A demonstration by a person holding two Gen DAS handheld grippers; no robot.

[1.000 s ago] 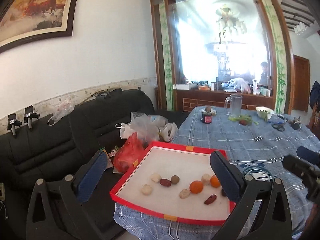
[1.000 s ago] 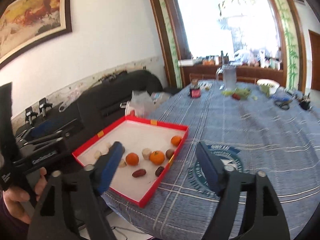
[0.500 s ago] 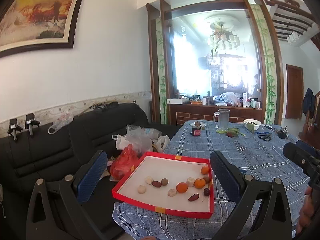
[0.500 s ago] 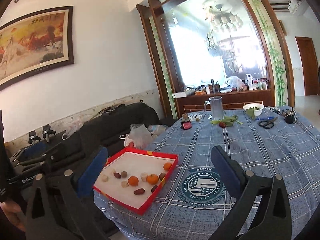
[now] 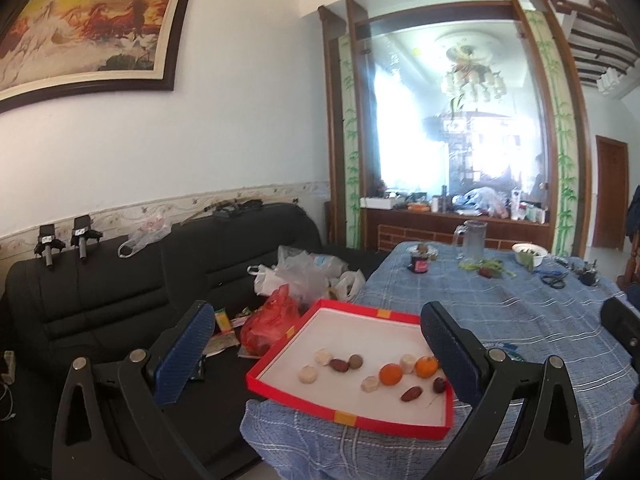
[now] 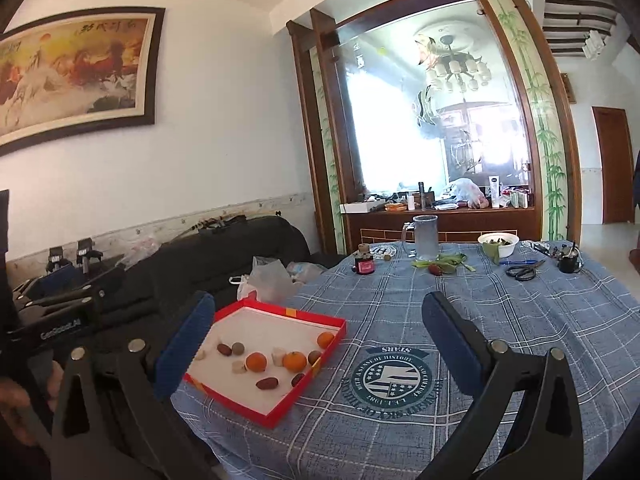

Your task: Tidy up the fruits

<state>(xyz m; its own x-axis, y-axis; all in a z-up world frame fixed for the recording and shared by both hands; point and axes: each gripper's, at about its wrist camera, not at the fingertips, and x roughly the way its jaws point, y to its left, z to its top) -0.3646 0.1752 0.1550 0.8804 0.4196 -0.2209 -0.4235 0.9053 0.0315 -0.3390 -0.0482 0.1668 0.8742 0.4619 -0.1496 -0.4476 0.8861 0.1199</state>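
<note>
A red-rimmed tray [image 5: 352, 419] with a white floor sits at the near left corner of the table; it also shows in the right wrist view [image 6: 280, 410]. In it lie oranges [image 5: 391, 373] [image 6: 295, 361], dark red dates [image 5: 411, 393] [image 6: 267, 383], brown round fruits and several pale round pieces [image 5: 308, 374]. My left gripper [image 5: 316, 354] is open and empty, held back from the tray. My right gripper [image 6: 318, 344] is open and empty, above the table's near edge, right of the tray.
A blue plaid cloth covers the table [image 6: 520, 320]. At its far end stand a glass mug [image 6: 425, 237], a small jar [image 6: 364, 265], a white bowl [image 6: 498, 243], scissors [image 6: 520, 271] and greens. A black sofa [image 5: 120, 280] with plastic bags [image 5: 304, 276] lies left.
Both grippers have pulled back and risen away from the tray, so it looks smaller and farther. The fruits have not moved. Both grippers stay open.
</note>
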